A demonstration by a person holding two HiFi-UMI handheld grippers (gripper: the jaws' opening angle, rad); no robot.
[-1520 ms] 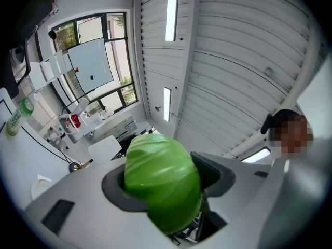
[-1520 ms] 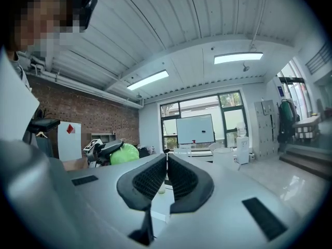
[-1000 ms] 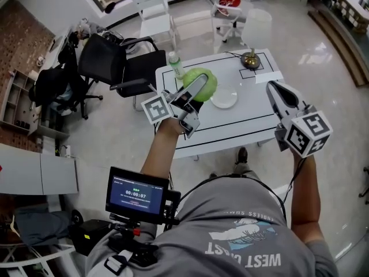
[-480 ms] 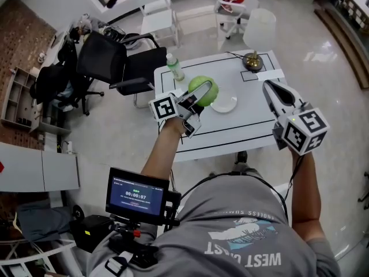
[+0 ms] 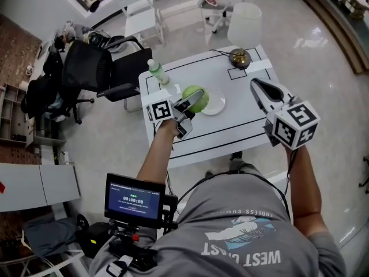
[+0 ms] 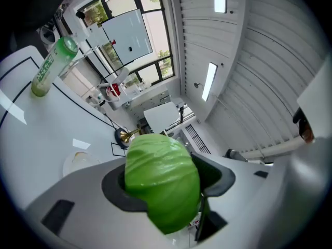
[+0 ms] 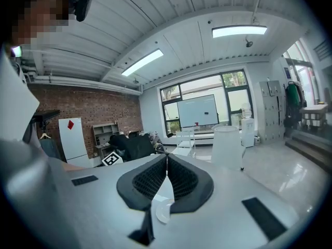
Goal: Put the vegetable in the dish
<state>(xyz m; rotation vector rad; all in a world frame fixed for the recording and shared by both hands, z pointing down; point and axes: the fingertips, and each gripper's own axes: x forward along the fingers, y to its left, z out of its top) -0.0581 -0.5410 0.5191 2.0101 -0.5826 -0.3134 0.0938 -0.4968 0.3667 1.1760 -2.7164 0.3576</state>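
Note:
A round green cabbage (image 5: 199, 96) is held between the jaws of my left gripper (image 5: 192, 104), which is shut on it. In the head view it hangs over the white table (image 5: 242, 120), just left of a small white dish (image 5: 215, 105). The left gripper view has the cabbage (image 6: 162, 185) filling the space between both jaws, with the dish (image 6: 78, 162) on the table beyond it to the left. My right gripper (image 5: 260, 90) is raised over the table's right side, shut and holding nothing; its jaws (image 7: 166, 158) meet in the right gripper view.
A green-capped bottle (image 5: 156, 72) stands at the table's far left corner. A lamp with a white shade (image 5: 243, 23) and brass base stands at the far right. Black office chairs (image 5: 98, 68) sit left of the table, and white chairs (image 5: 141, 16) behind it.
The left gripper has carried the cabbage farther over the table, closer to the dish's left edge. The right gripper has stayed shut and raised.

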